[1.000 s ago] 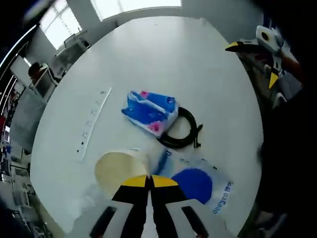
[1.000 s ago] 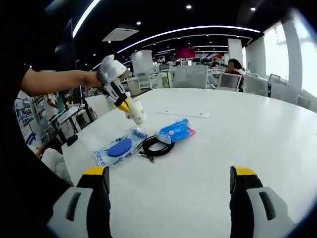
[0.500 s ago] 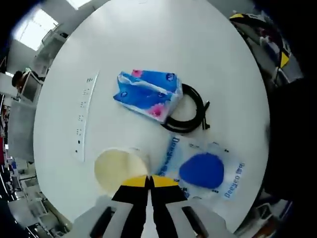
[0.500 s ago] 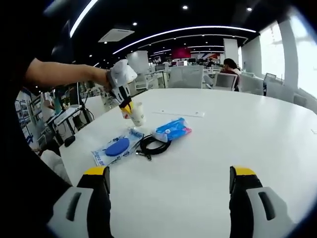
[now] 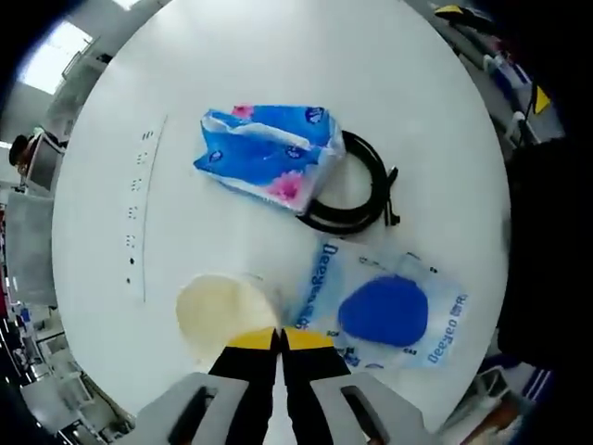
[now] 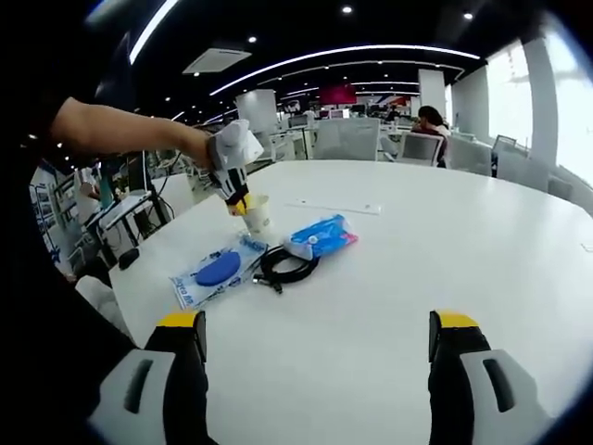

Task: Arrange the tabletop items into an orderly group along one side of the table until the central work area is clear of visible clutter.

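Paper cup (image 5: pixel 222 313), light and easily crushed, hangs by its rim in my left gripper (image 5: pixel 278 336), fingers pinched on it above the desk (image 5: pixel 278 74); my right gripper (image 6: pixel 315 338) waits, fingers spread apart.

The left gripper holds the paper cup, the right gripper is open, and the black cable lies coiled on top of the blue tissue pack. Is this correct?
Not quite. In the left gripper view the black cable lies coiled beside the blue tissue pack, partly under its edge, not on top. The rest stands: the left gripper holds the paper cup, and the right gripper is open.
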Demonstrator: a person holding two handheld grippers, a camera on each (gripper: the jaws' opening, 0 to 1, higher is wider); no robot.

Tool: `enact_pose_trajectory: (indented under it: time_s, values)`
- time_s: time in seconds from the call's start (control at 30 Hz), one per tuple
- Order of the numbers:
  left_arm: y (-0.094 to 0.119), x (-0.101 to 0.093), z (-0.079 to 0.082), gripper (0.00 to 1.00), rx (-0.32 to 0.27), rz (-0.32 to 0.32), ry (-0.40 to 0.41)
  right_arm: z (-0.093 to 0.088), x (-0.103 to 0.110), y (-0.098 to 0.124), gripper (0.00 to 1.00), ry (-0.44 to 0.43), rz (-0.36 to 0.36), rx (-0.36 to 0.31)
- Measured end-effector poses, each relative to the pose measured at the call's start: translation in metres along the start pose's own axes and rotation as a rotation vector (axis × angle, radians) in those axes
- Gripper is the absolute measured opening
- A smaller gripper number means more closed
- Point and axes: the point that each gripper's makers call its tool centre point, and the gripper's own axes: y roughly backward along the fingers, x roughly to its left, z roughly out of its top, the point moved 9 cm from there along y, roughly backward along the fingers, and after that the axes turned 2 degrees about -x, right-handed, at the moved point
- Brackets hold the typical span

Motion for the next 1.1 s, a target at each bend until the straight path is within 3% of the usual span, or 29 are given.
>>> enact_pose_trajectory:
  time_s: [0.63,0.7,0.87,1.1]
  values:
    - [-0.011,0.006,-0.001,0.0,-0.028,0.003,0.012,-0.007,-0.001,0.0,0.95,-0.009,-0.009,0.036]
    - [-0.012,0.008,-0.002,0.01,-0.024,0.026,-0.01,-0.007,-0.001,-0.001,0.95,-0.009,-0.009,0.036]
    - [-0.011,0.006,-0.003,0.03,-0.042,-0.001,0.019,-0.008,-0.002,-0.001,0.95,-0.011,-0.01,0.037]
    - [-0.005,0.006,-0.004,0.16,-0.045,0.015,0.004,-0.008,-0.001,-0.003,0.96,-0.012,-0.003,0.034]
